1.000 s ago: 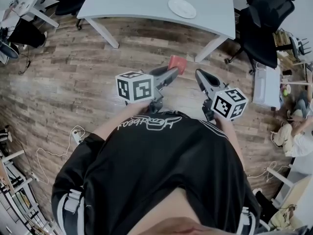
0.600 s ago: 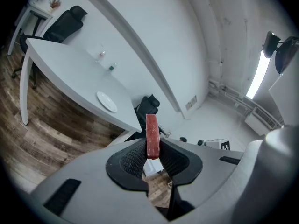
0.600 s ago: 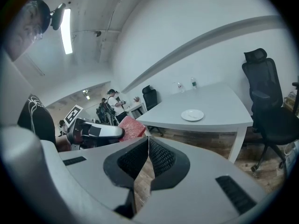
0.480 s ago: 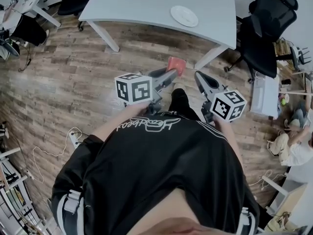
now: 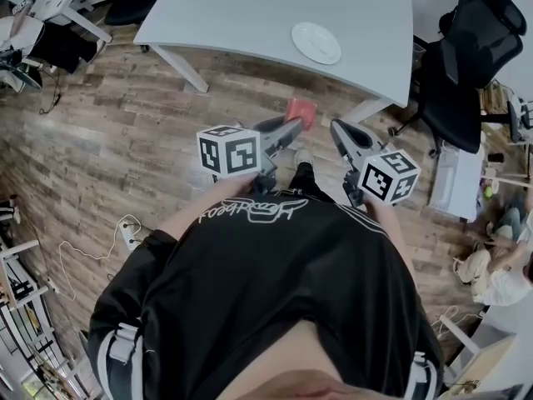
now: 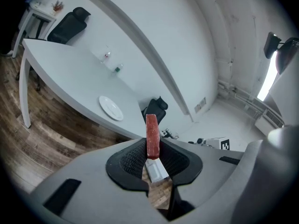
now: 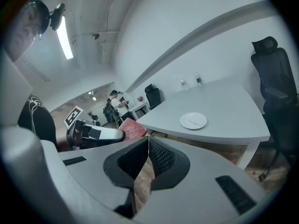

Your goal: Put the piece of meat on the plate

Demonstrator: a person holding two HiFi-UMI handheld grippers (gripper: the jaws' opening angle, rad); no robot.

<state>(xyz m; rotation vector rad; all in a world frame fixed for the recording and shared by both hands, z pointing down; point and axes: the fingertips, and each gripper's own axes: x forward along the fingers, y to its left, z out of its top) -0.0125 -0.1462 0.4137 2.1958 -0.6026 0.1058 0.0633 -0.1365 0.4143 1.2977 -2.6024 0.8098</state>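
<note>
L gripper [image 5: 293, 127] clamps 1 meat piece [image 6: 152, 135]; R gripper [image 7: 147, 142] closed (empty); 1 plate [image 5: 316, 42].

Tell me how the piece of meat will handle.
Probably fairly stiff: the meat stands upright above the left tool without drooping. Likely light, since a pinch at its lower end holds it. A thin slab, it should lie flat on the plate, not roll.

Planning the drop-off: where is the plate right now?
In the head view, the plate lies on the white table, toward its right end near the black chair.
</note>
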